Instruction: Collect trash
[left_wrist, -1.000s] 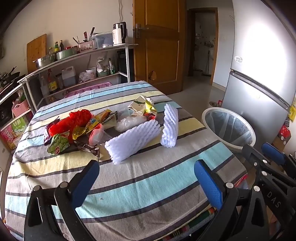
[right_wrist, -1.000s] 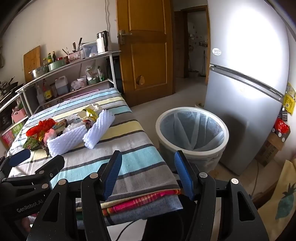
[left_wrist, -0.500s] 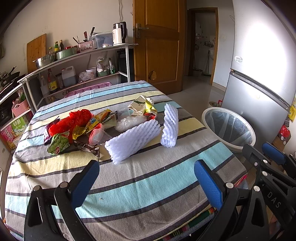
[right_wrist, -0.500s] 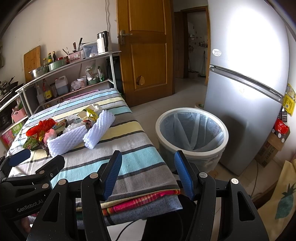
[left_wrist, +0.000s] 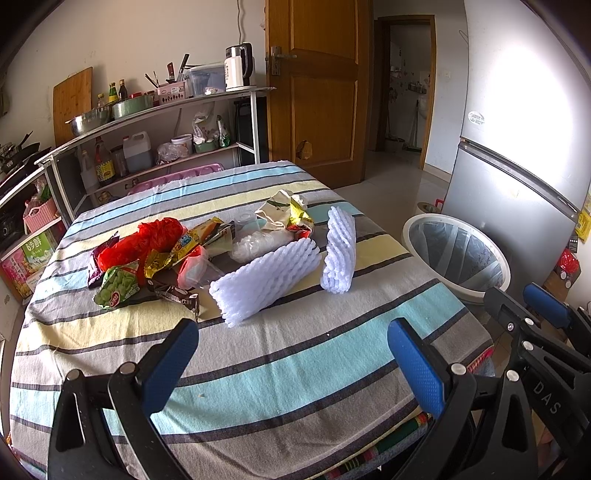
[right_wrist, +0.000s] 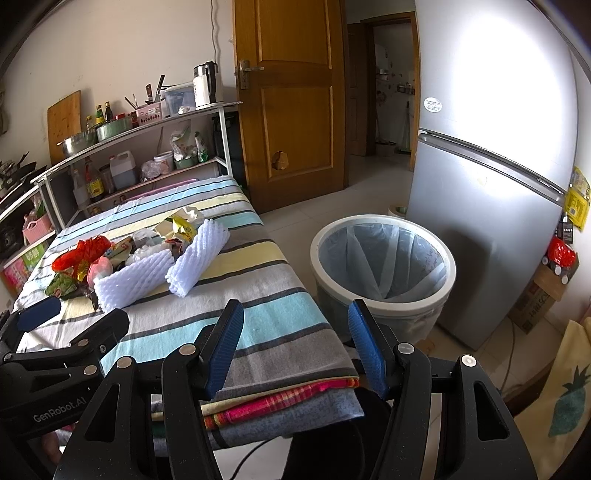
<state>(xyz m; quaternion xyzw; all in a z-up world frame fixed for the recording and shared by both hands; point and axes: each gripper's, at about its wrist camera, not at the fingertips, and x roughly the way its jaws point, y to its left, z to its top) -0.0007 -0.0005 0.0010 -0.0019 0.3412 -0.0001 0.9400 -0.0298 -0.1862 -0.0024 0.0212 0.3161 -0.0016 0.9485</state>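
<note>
We count two white foam net sleeves (left_wrist: 266, 280) (left_wrist: 339, 254) beside mixed snack wrappers (left_wrist: 147, 258) on the striped-cloth desk (left_wrist: 295, 362). One lined round bin (right_wrist: 382, 258) stands alongside. Left claw (left_wrist: 291, 365) and right claw (right_wrist: 295, 343) hang released, empty.

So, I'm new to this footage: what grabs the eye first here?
Two white foam nets lie mid-table on the striped cloth, in front of a heap of bright snack wrappers. Right of the table, a lined, empty trash bin stands on the floor by the silver fridge.
</note>
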